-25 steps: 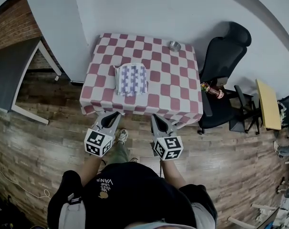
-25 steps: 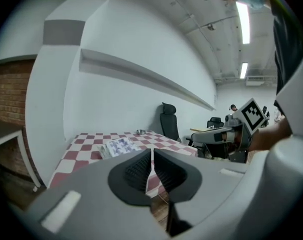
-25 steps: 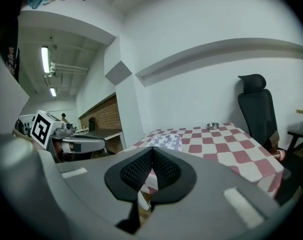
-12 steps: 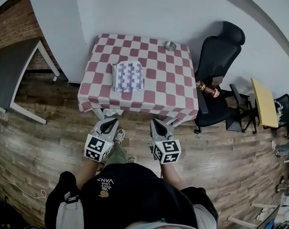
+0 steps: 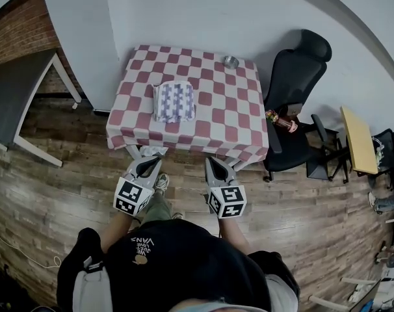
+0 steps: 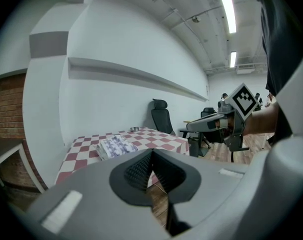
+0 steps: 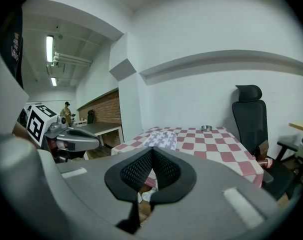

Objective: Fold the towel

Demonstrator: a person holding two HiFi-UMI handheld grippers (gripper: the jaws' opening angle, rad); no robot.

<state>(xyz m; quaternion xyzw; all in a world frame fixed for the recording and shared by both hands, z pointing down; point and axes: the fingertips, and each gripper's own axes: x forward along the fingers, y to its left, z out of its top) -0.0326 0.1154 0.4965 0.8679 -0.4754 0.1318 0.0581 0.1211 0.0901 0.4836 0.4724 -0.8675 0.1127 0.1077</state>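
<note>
The towel is lying folded into a small, neat stack, its white and purple pattern facing up. It is sitting on the left half of the table, towards the edge nearest me, on a red and white checked cloth that is hanging over the table's sides. A small metal bowl is standing well apart from the towel, near the far right corner.

I am holding both tongs off the table, out over the wooden floor just in front of its near edge. Neither is touching the towel or the cloth. The left tongs are clenched with nothing between them: in the left gripper view the ribbed pads are meeting edge to edge. The right tongs are clenched and empty in the same way. The two are sitting side by side, both pointing towards the table, with the towel showing beyond their tips in each gripper view.

A black office chair is standing just beside the table's right side. A white wall is running behind the table. A grey desk is standing to the left against a brick wall.
</note>
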